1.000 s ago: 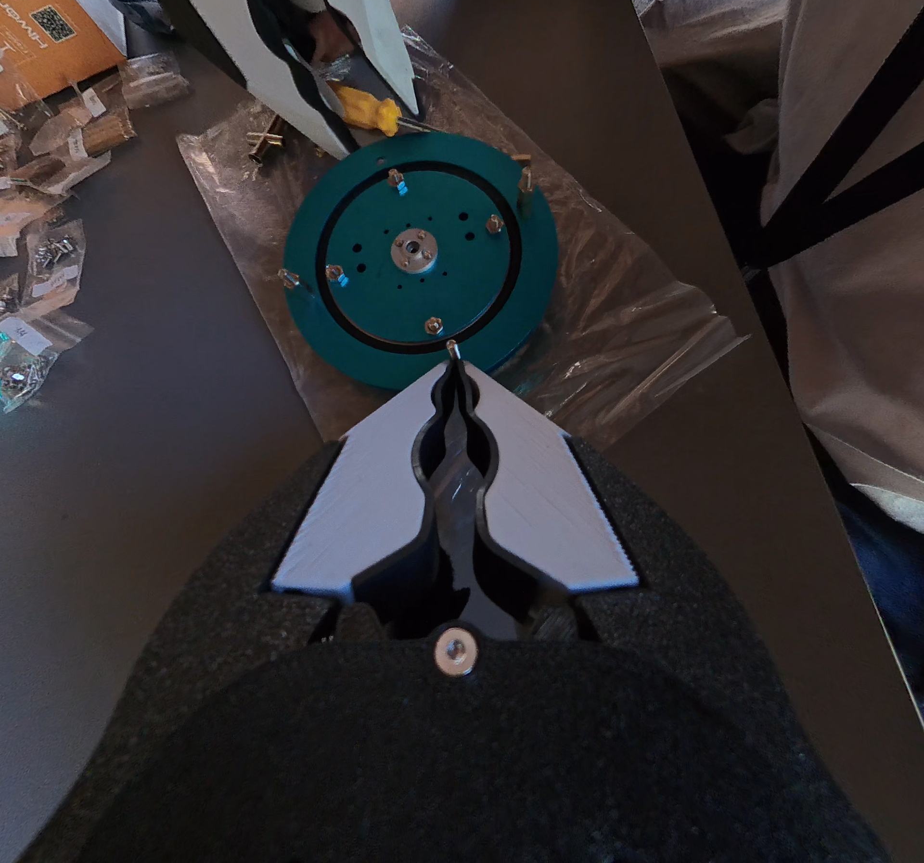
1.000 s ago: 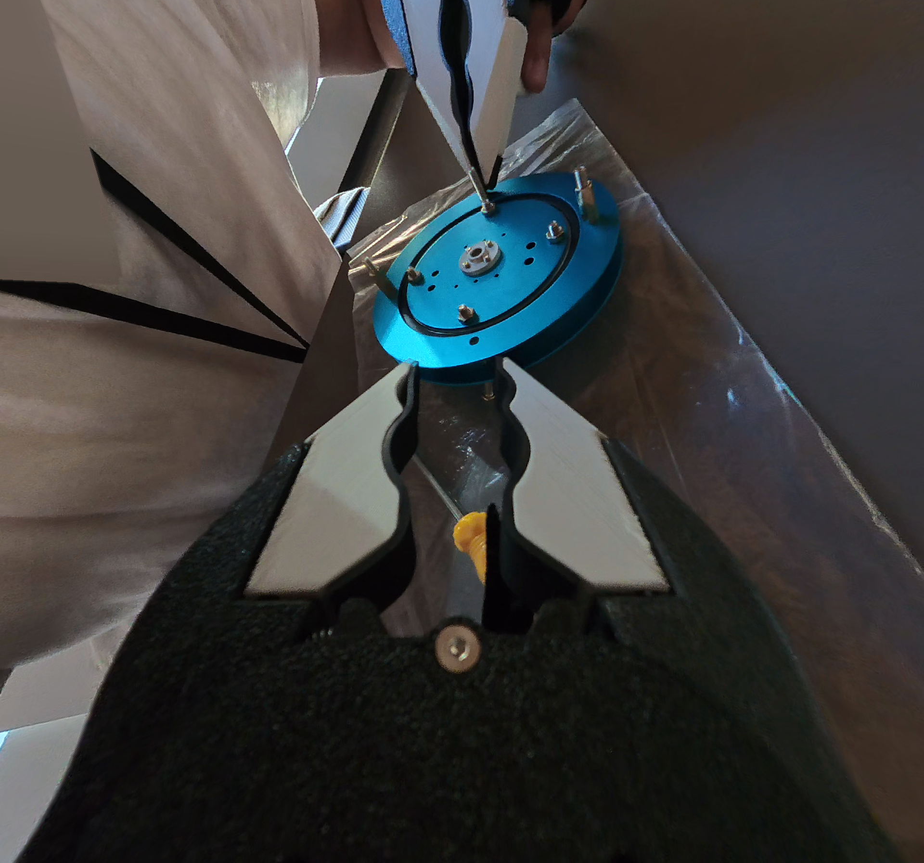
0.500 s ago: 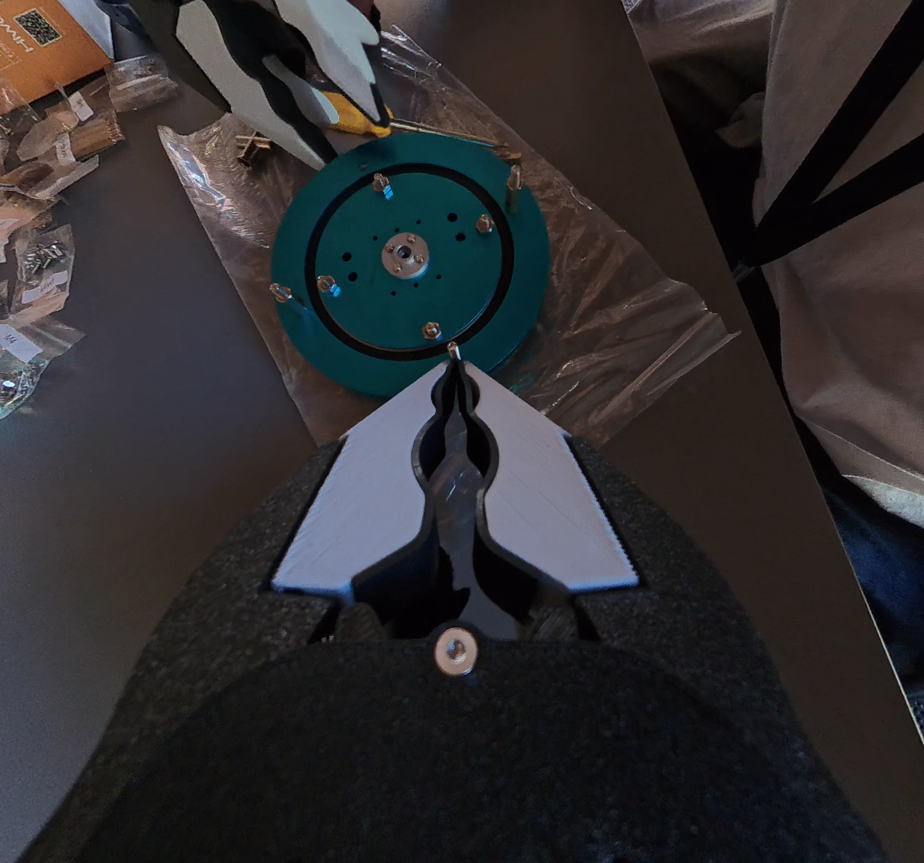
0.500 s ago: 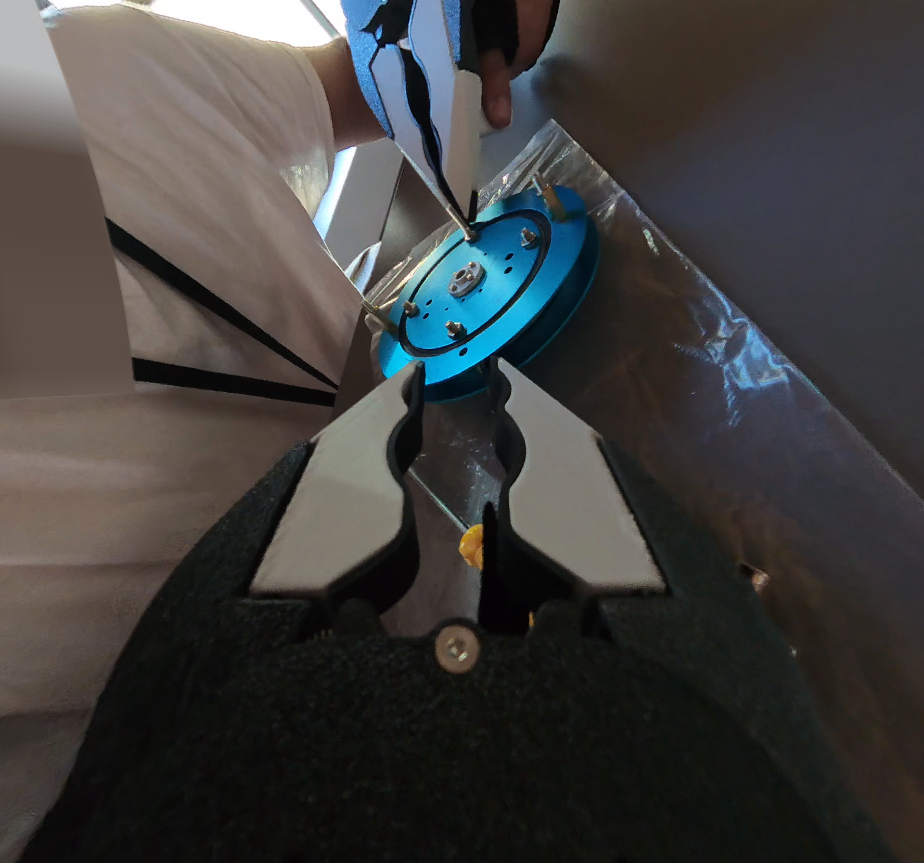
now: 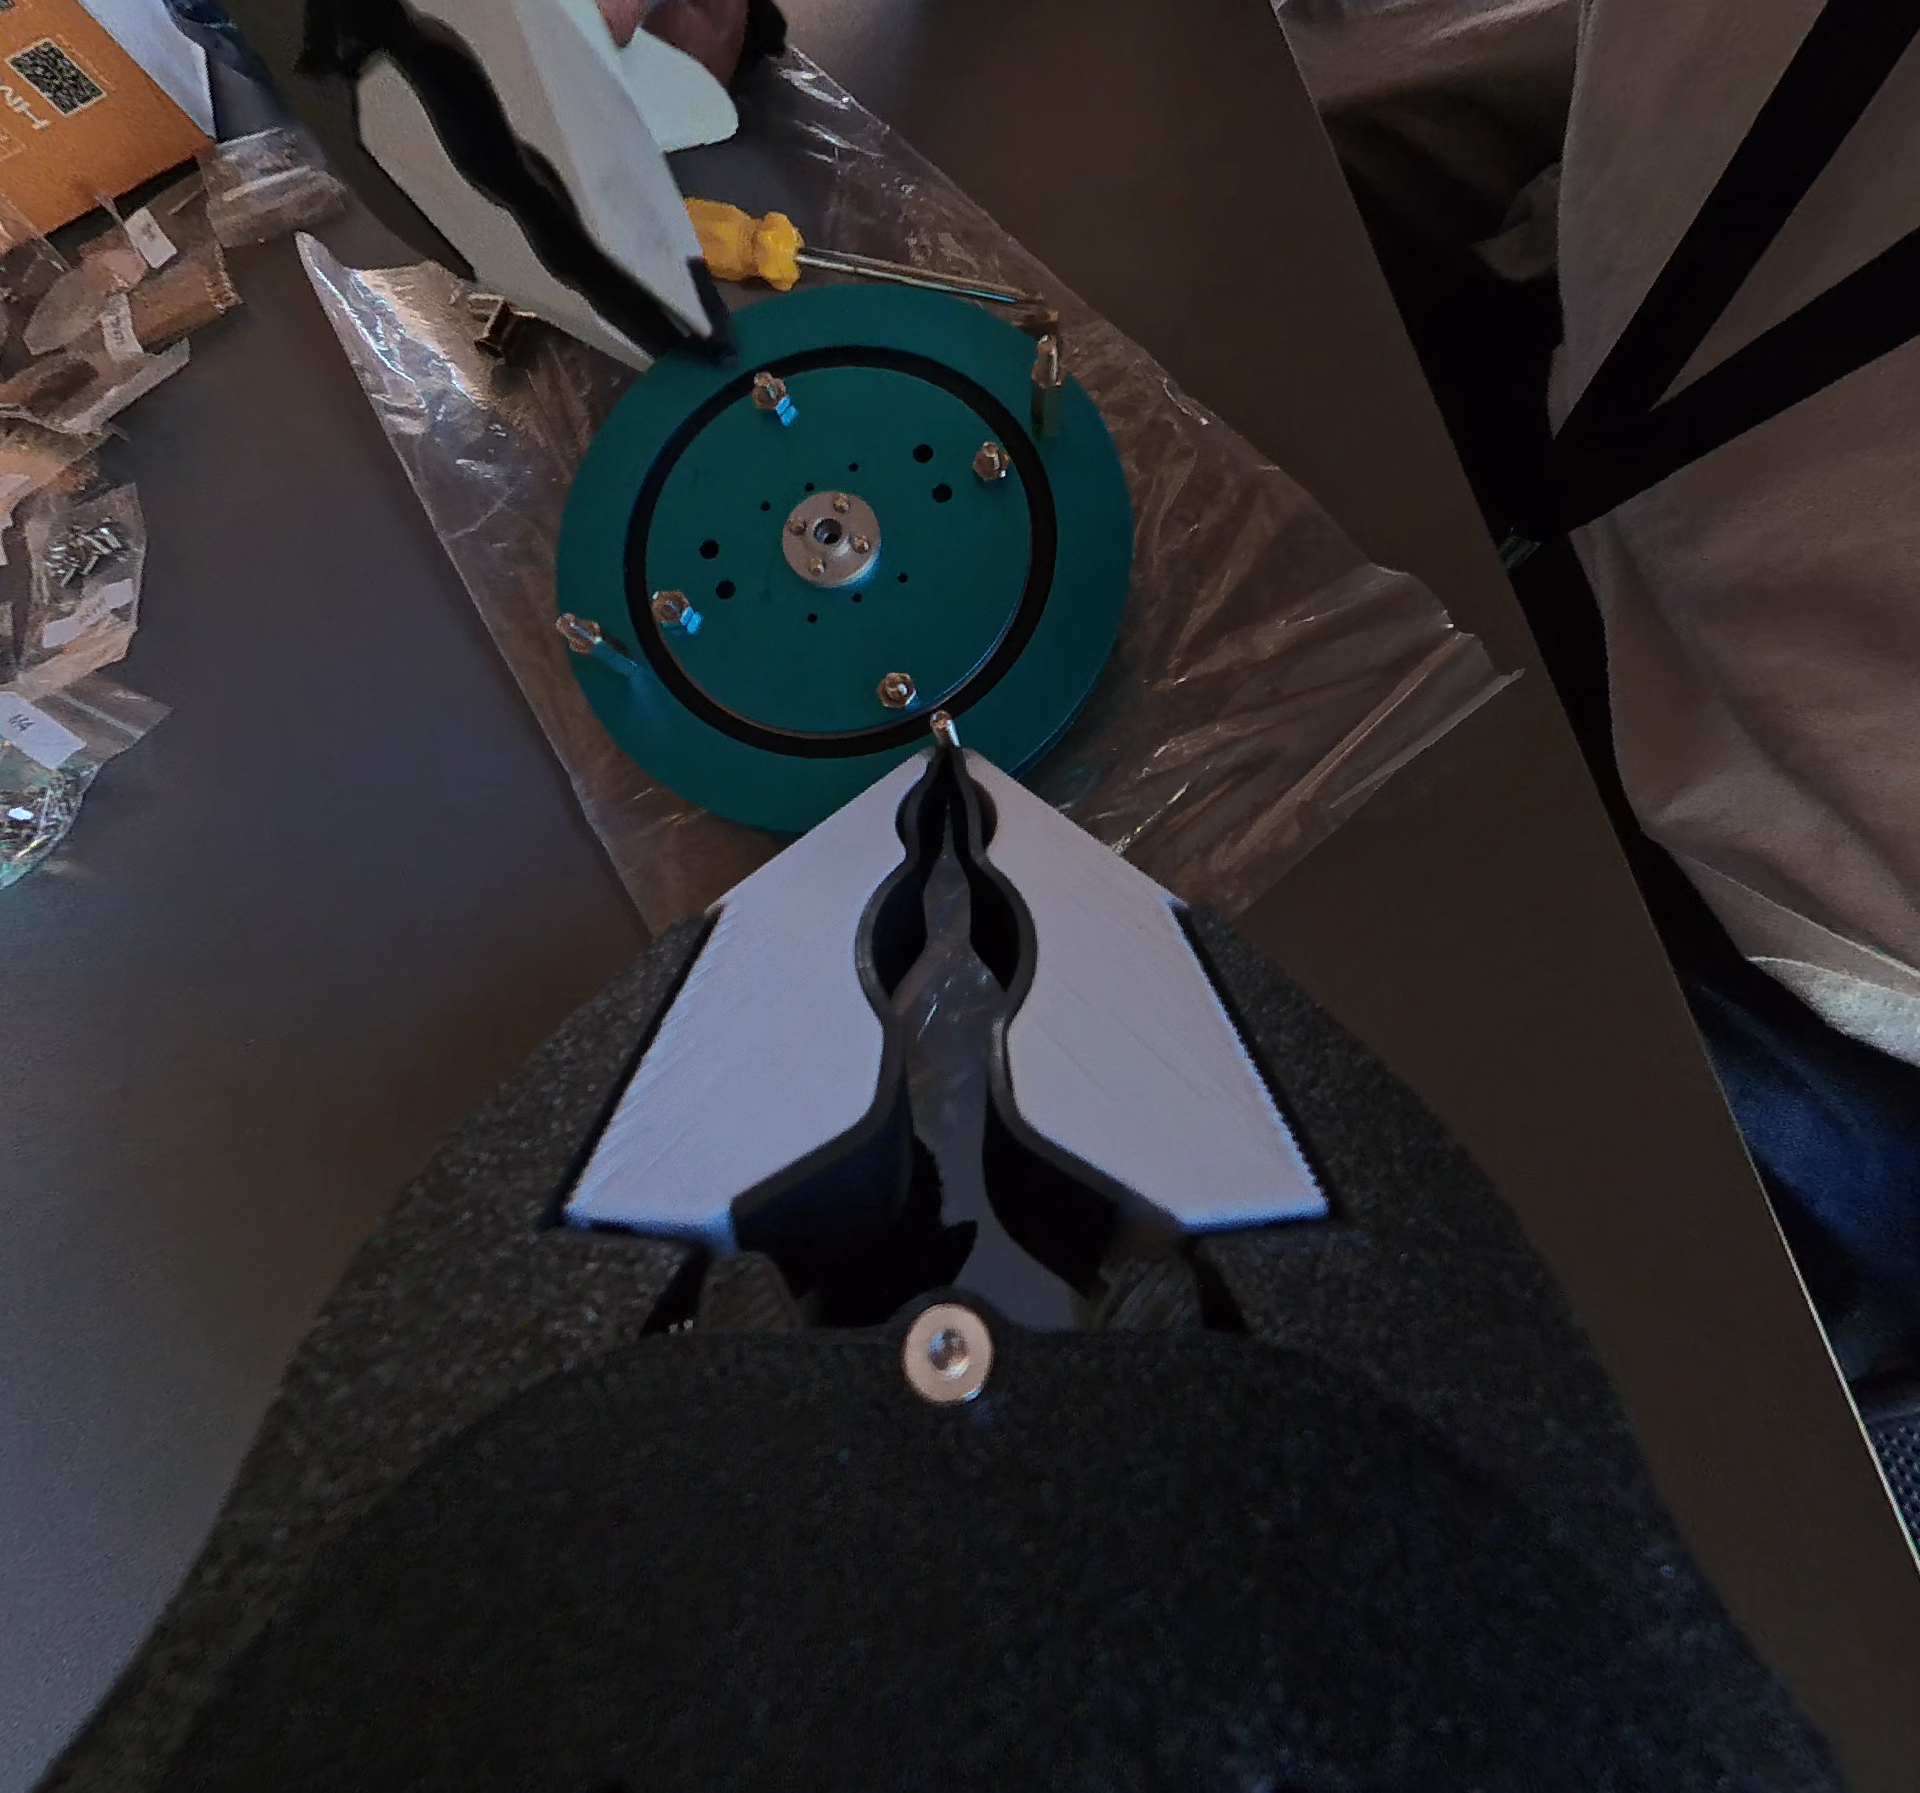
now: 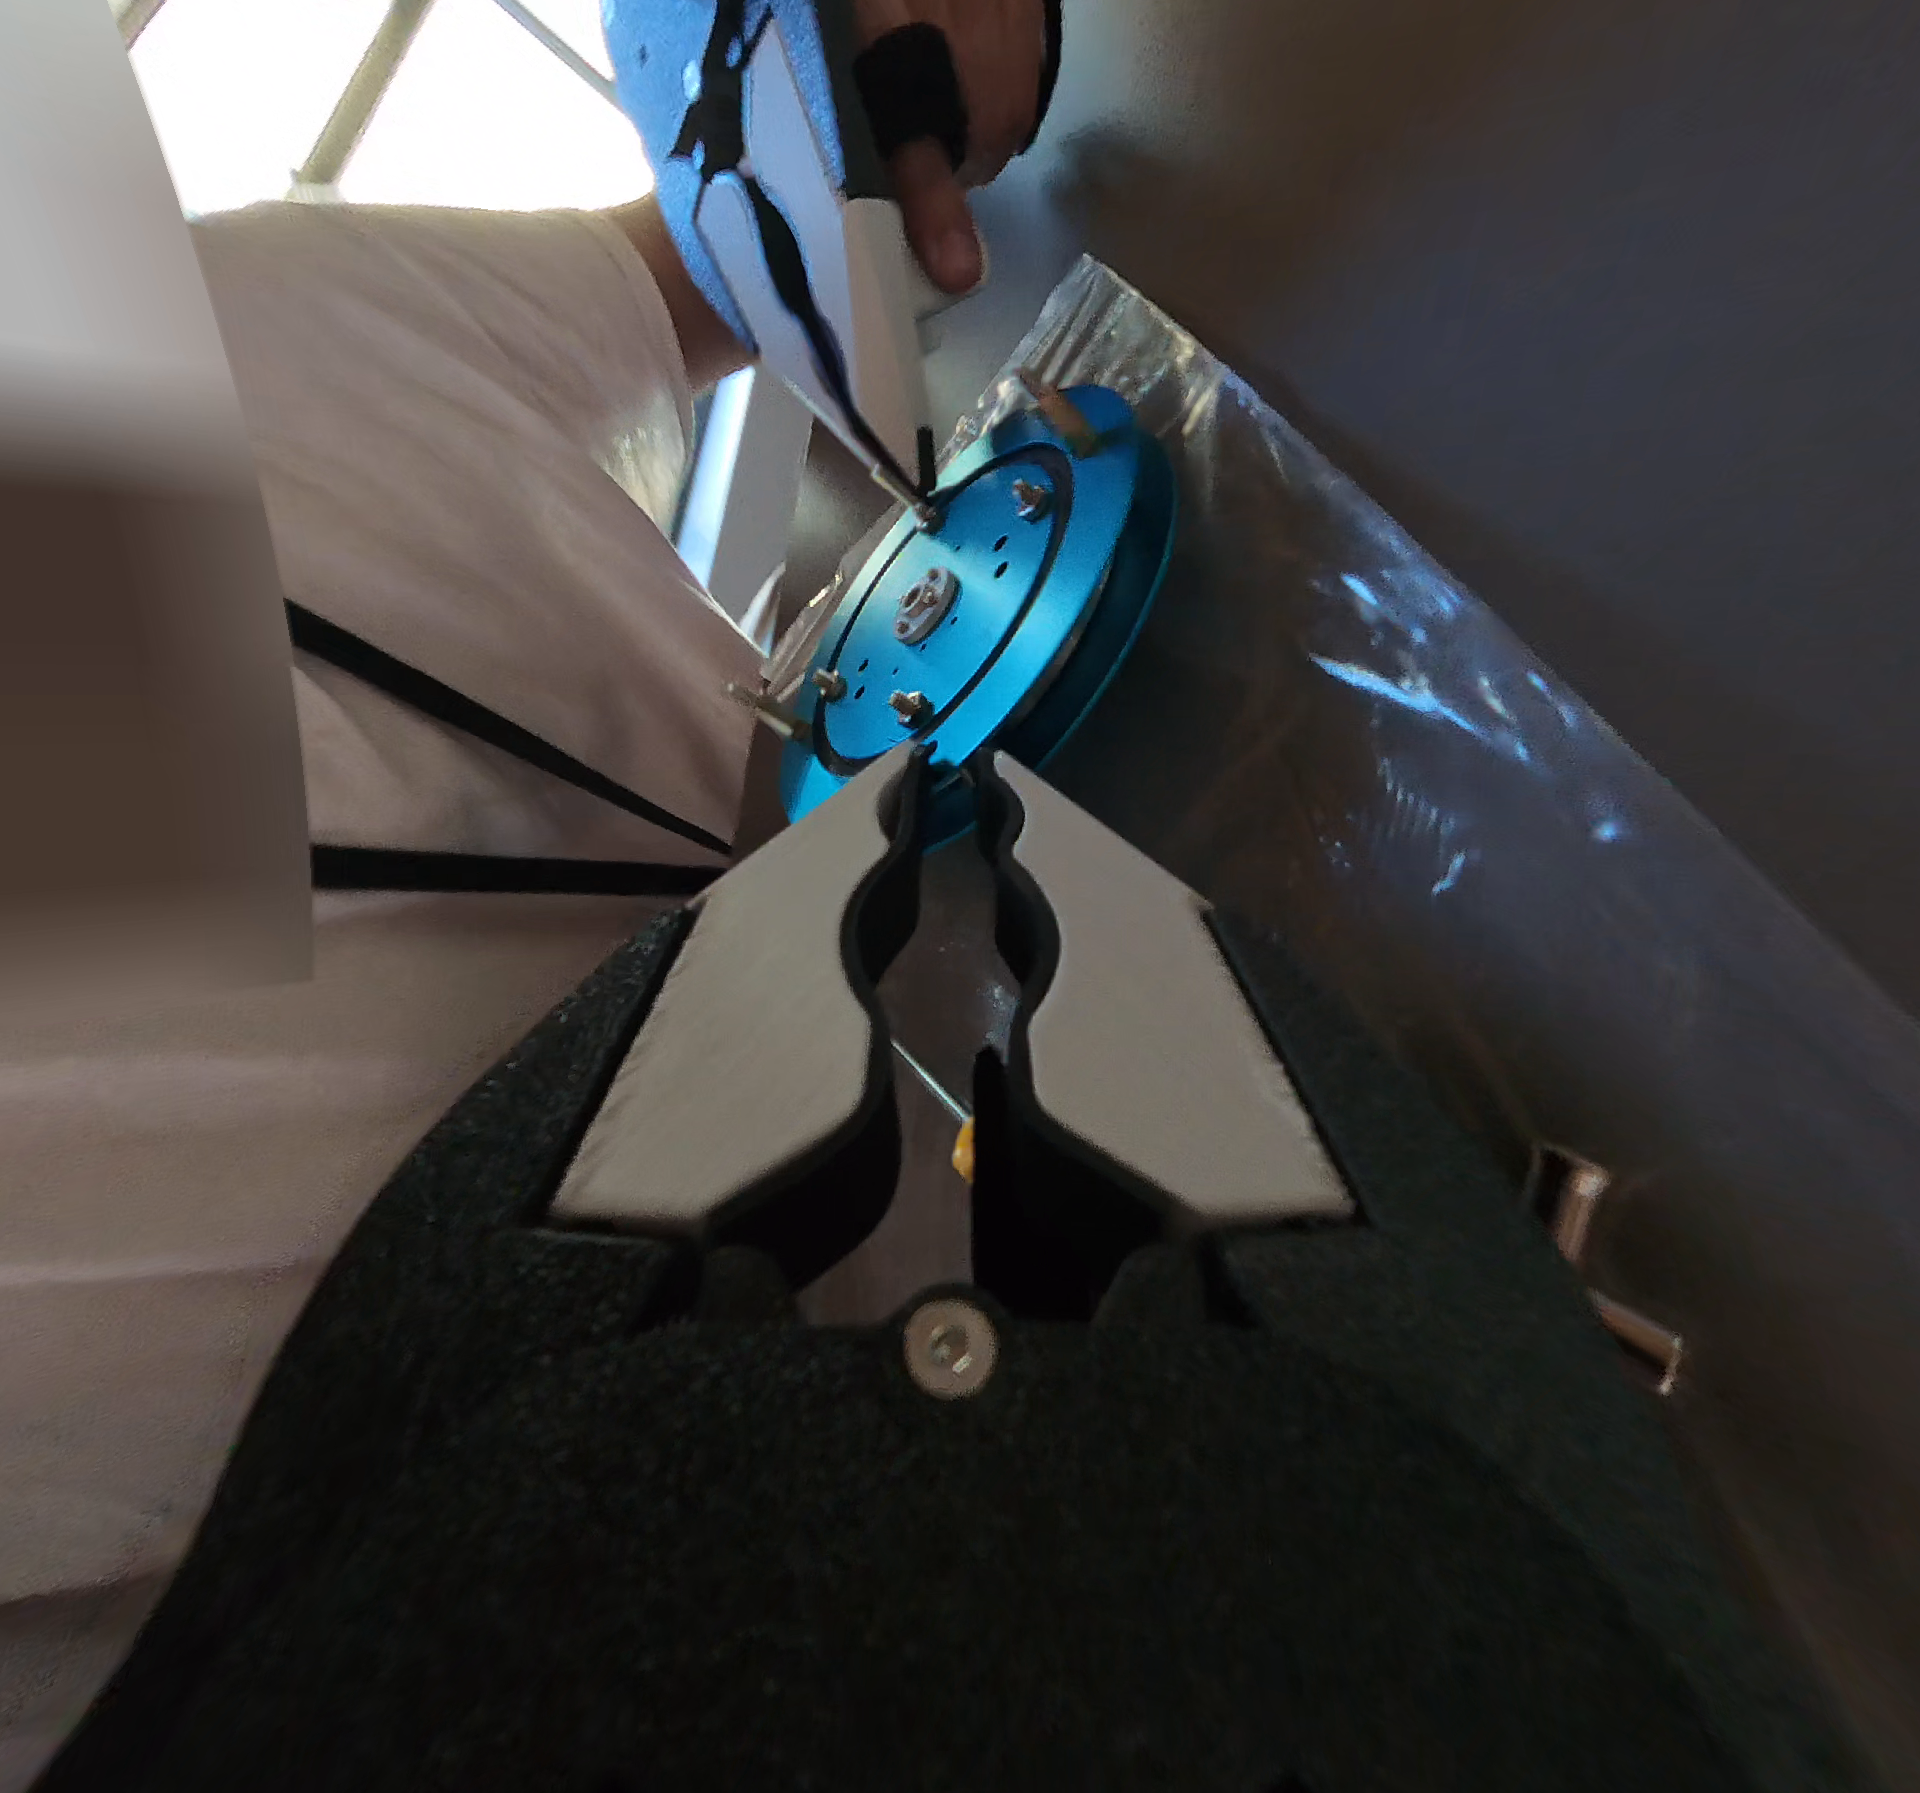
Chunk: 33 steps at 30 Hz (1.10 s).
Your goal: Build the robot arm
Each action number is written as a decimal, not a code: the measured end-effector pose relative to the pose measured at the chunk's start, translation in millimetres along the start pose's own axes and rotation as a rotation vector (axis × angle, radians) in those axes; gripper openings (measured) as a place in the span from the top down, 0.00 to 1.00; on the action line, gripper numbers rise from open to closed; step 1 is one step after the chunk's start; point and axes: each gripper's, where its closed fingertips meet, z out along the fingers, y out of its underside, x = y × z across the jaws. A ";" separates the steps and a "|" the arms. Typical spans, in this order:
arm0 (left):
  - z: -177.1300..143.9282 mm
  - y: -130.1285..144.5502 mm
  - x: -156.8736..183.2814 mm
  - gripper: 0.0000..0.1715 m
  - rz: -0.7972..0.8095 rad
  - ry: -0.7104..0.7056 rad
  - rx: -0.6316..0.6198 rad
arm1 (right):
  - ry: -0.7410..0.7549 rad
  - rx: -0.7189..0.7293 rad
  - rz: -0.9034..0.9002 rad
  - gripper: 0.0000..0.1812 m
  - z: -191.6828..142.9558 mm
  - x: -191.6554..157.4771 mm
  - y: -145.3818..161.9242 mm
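Observation:
A teal-blue round disc (image 5: 842, 580) with a black ring, a silver hub and several brass standoffs lies on a clear plastic sheet (image 5: 1247, 663). My left gripper (image 5: 943, 756) is shut on a thin metal standoff (image 5: 943, 727) that stands at the disc's near rim. It also shows in the right wrist view (image 6: 914, 486). My right gripper (image 6: 948, 775) has its jaws narrowly apart, with the tips at the opposite rim of the disc (image 6: 997, 600). It shows in the left wrist view (image 5: 696, 330) too. A yellow-handled screwdriver (image 5: 748, 247) lies on the sheet under the right gripper.
An orange box (image 5: 73, 112) and several small bags of hardware (image 5: 73, 600) lie at the left. Loose brass pieces (image 5: 499, 320) sit on the sheet, and metal pieces (image 6: 1590, 1213) lie on the table. A person's torso (image 5: 1714, 600) is past the table edge at the right. Tip to tip, the grippers are about 11 cm apart.
The right gripper has moved forward from over the screwdriver to the disc's rim, and its jaws have narrowed. The left gripper still pinches the standoff at the disc.

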 end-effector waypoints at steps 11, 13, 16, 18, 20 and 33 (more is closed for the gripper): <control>1.8 0.7 3.5 1.00 0.002 0.015 -0.003 | -0.010 -0.009 -0.234 0.74 0.2 -13.1 -3.9; 1.8 0.7 3.6 1.00 0.005 0.013 -0.004 | -0.037 -0.009 -0.146 0.75 -0.4 -12.8 -6.6; 1.2 0.8 4.8 1.00 0.014 0.016 -0.010 | -0.066 -0.001 -0.092 0.78 1.7 -13.6 -5.8; 0.7 0.6 3.5 1.00 0.021 0.005 -0.010 | -0.084 -0.048 -0.057 0.87 2.4 -13.3 2.4; 0.0 0.4 2.3 1.00 0.024 -0.004 -0.008 | -0.076 -0.077 -0.060 0.93 4.3 -11.8 8.9; -9.5 -6.9 2.5 1.00 0.023 -0.004 0.029 | 0.211 -0.132 -0.297 0.91 -4.9 3.4 4.5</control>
